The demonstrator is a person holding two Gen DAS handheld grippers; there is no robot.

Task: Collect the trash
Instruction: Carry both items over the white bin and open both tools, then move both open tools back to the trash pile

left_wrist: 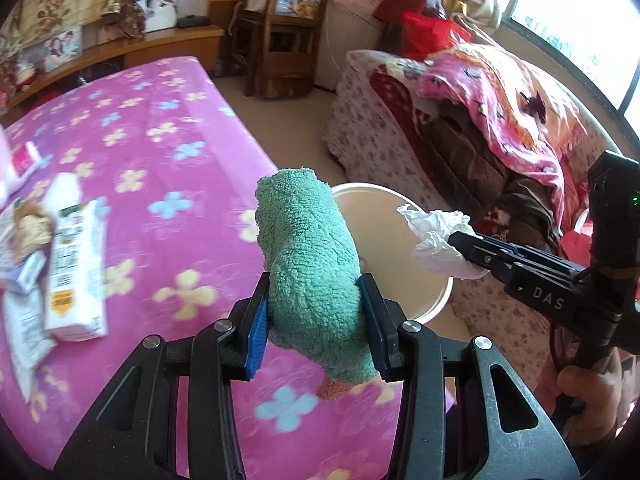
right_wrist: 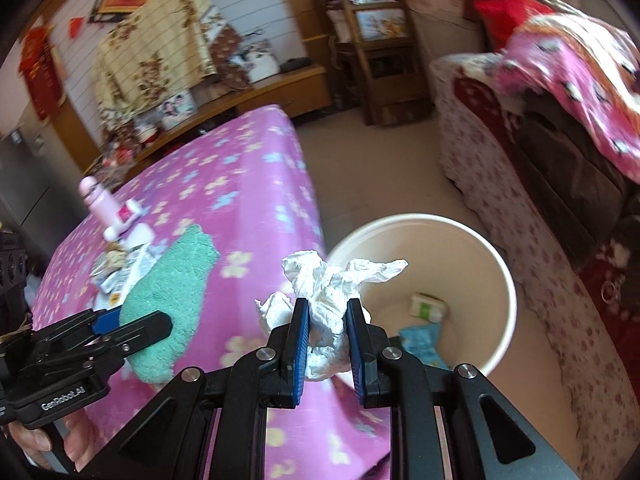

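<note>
Beside a bed draped in a pink fleece blanket [left_wrist: 152, 128] with pastel flowers, a round cream bin [right_wrist: 500, 268] is standing on pale floor, smooth-walled, holding small packets. The left gripper [left_wrist: 316, 316] is squeezing a fuzzy green cloth [left_wrist: 312, 264] just short of the bin's rim. The right gripper [right_wrist: 328, 336] is pinching crumpled white tissue [right_wrist: 332, 292] at that rim.

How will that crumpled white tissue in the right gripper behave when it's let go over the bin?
The tissue looks thin and crumpled, so it is probably very light and may drift. Squeezed in the right gripper, it seems soft and could cling to a pad. It hangs at the near rim of the bin, so it might miss.
</note>
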